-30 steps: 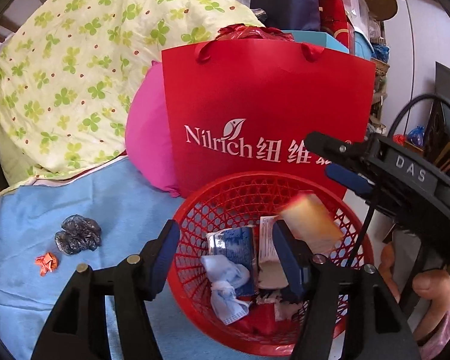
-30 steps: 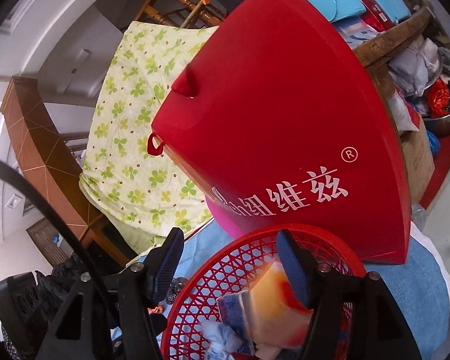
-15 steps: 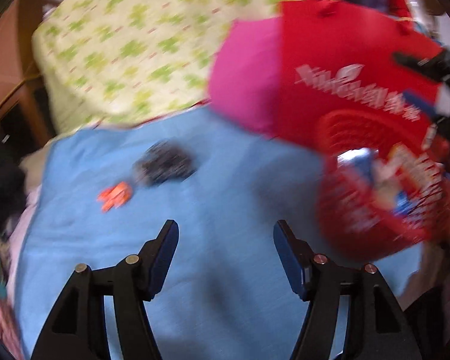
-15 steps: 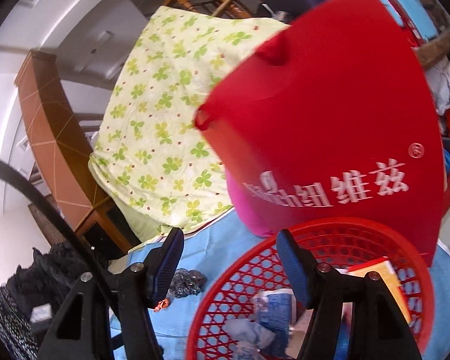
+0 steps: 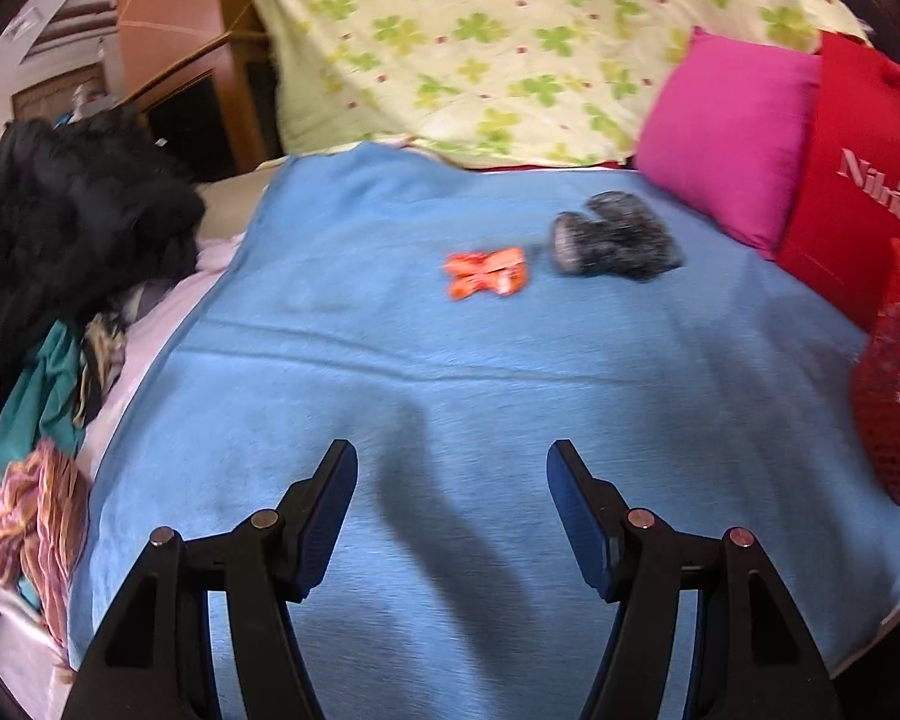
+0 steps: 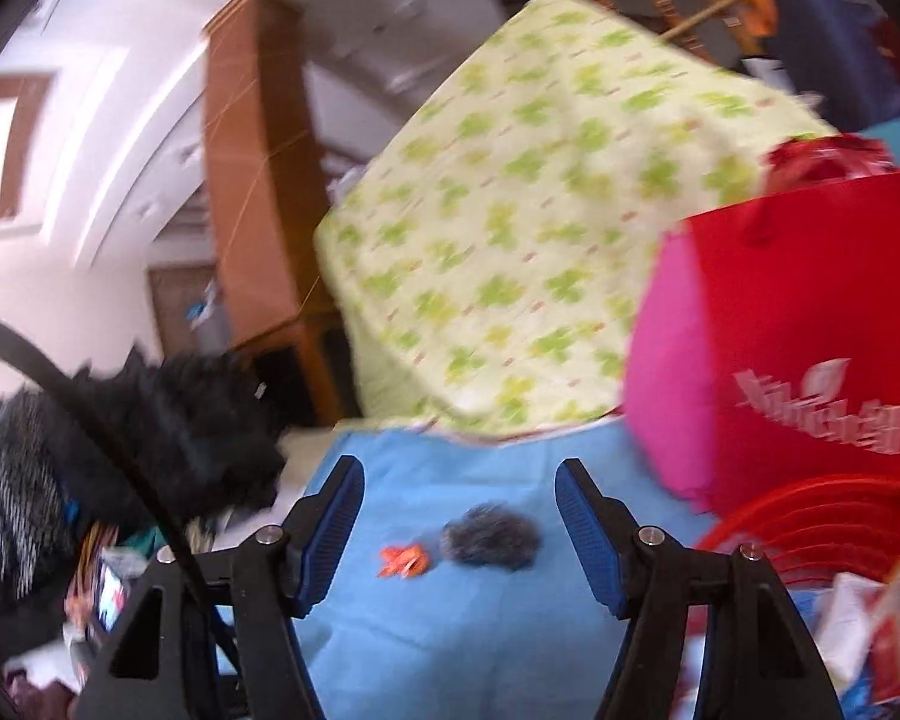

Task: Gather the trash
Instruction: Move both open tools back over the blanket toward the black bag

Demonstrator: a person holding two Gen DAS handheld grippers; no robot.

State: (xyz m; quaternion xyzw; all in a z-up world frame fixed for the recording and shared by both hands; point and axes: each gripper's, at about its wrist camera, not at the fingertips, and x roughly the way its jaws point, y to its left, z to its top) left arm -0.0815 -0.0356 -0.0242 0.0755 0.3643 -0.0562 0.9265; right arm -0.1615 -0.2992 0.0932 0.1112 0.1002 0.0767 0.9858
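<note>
1. Left wrist view: the left gripper (image 5: 452,504) stands with its jaws spread wide and nothing between them, only bare blue blanket (image 5: 342,396) below

2. From that claw the orange candy wrapper (image 5: 486,272) lies at 12 o'clock, well apart across the blanket; the crumpled dark plastic bag (image 5: 615,235) sits just beside the wrapper, at about 1 o'clock from the claw

3. The wrapper's long axis runs 9 to 3 o'clock, across the line of approach, so the jaws as they stand would close along its length; I judge a roll of the wrist would let them pinch its narrow waist instead

4. Right wrist view: the right gripper (image 6: 459,513) is likewise spread, empty, and its jaws have just been opening a little with nothing between them

5. Framed between its fingers, the wrapper (image 6: 403,561) shows at 11 o'clock and the dark bag (image 6: 491,537) at 1 o'clock, both farther off than in the left view

6. The red mesh basket (image 6: 810,516), already holding cartons and papers, sits at 4 o'clock of the right claw and at 3 o'clock in the left view (image 5: 894,396)

7. My reading: the left hand is nearer both scraps and tilted down at them, so it suits the pick; the right stays closer to the basket

8. Risk: the scraps lie close enough that a wide grab could drag both
</note>
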